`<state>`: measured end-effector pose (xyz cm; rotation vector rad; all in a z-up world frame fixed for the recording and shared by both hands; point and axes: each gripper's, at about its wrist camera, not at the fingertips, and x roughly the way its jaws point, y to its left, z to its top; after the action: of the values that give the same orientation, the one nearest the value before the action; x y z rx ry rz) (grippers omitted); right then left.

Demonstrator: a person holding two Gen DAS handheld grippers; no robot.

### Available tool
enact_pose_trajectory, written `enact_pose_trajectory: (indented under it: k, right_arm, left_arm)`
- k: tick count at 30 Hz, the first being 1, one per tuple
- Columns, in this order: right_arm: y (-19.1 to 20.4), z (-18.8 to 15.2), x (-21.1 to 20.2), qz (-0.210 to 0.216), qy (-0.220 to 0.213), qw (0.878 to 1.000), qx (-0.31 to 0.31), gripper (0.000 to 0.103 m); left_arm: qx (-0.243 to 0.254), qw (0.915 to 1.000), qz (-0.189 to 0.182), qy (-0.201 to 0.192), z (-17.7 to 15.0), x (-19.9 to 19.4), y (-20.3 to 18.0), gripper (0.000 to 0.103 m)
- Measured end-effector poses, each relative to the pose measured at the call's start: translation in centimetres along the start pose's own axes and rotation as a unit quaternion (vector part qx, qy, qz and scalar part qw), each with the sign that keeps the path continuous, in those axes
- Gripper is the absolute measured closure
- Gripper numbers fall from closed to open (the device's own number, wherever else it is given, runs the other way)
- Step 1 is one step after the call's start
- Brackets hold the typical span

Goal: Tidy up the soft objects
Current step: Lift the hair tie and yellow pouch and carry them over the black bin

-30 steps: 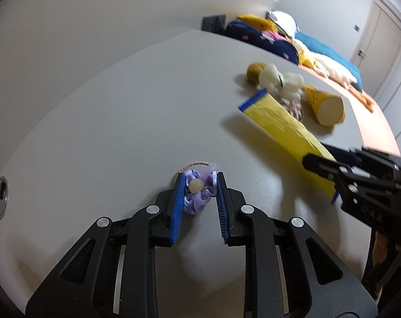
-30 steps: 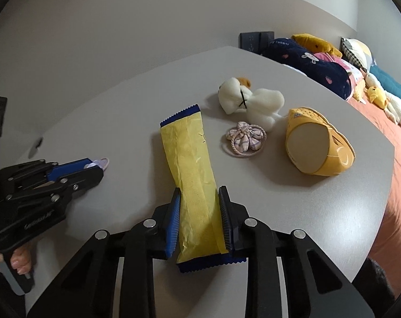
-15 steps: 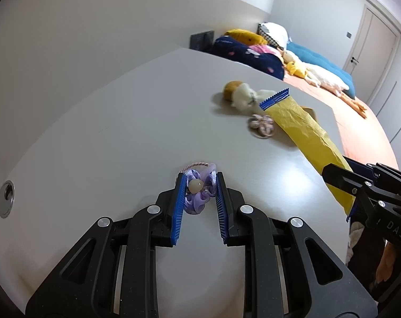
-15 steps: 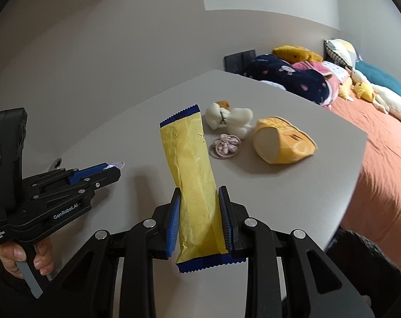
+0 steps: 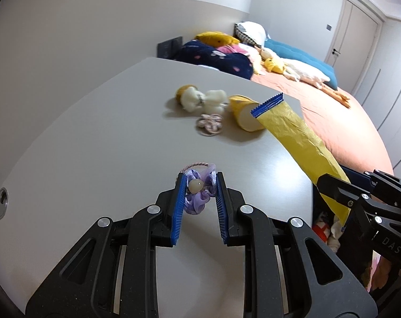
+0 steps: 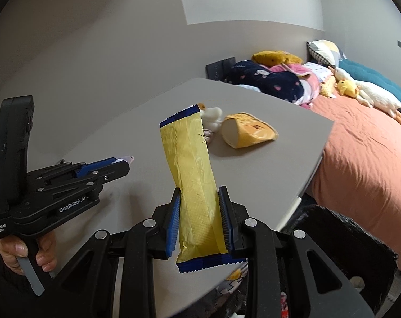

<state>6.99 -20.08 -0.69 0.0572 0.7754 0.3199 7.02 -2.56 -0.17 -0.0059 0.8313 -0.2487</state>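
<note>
My left gripper (image 5: 199, 182) is shut on a purple hair scrunchie (image 5: 198, 190) with a pale bead, held above the grey table (image 5: 94, 143). My right gripper (image 6: 199, 196) is shut on a long yellow packet (image 6: 191, 164) with blue serrated ends, lifted off the table; the same yellow packet (image 5: 298, 143) slants across the right of the left wrist view. On the far part of the table lie a white plush toy (image 5: 203, 99), a pink scrunchie (image 5: 209, 124) and a yellow slipper (image 6: 246, 133). In the right wrist view the left gripper (image 6: 123, 160) shows at the left, held by a hand (image 6: 17, 251).
A bed with an orange sheet (image 6: 364, 159) runs along the table's right edge, piled with pillows, a dark blue blanket (image 5: 216, 58) and plush ducks (image 6: 359, 92). A round cable hole (image 5: 1, 202) sits at the table's left. Soft items lie below the table edge (image 5: 330, 233).
Both grippers have risen and drawn back from the table with their loads. The yellow packet, resting on the table a second ago, now hangs in the air. The toys look farther away.
</note>
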Motion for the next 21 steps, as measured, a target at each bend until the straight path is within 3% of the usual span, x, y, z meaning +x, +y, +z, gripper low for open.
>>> enact_pose_trajectory:
  k: [21]
  right_arm:
    - [-5.8, -3.4, -7.0, -0.049, -0.031, 0.997, 0.045, 0.074]
  left_arm:
    - [0.069, 0.9962, -0.053, 0.004, -0.3, -0.2, -9.4, 0.081]
